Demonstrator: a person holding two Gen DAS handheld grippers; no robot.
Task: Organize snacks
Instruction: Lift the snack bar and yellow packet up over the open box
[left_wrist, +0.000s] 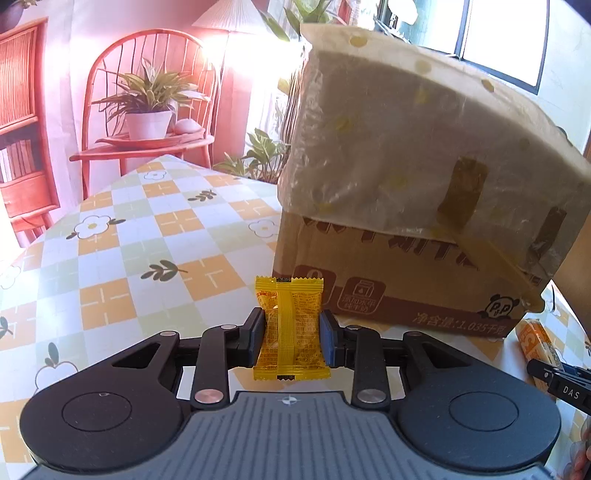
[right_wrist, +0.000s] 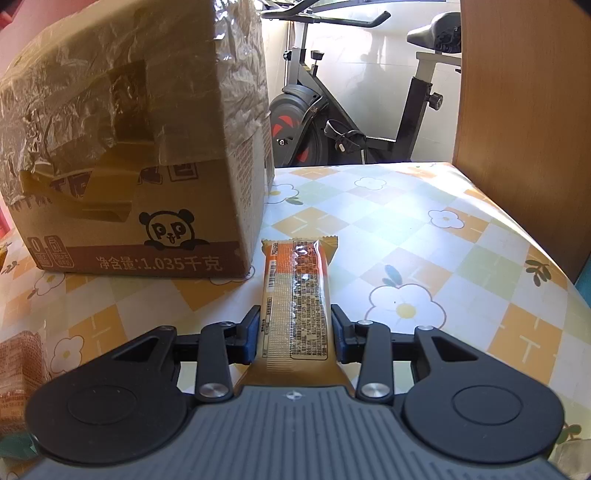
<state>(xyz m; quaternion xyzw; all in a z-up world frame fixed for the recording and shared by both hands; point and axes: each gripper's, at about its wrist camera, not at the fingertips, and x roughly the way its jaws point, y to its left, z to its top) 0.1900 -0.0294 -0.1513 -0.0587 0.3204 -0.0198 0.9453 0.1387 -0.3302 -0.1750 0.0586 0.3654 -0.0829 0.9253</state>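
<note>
Your left gripper (left_wrist: 291, 338) pinches a yellow candy packet (left_wrist: 291, 328); your right gripper (right_wrist: 294, 334) clamps a snack bar (right_wrist: 297, 302). Cardboard box (left_wrist: 406, 184) crowds upper right; checkered tablecloth (left_wrist: 147, 240) lies open left.

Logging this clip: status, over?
Left gripper shut on yellow sachet. Right gripper shut on orange bar. Cardboard box ahead, nothing blocking.

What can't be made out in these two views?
- Box inside: both views see only its outer walls, so the contents are hidden.
- Yellow packet print, left view: too small to read.
- Orange bar, right view: its near end is hidden behind the right gripper body.
- Brown packet, right view: cut off by the left edge.
</note>
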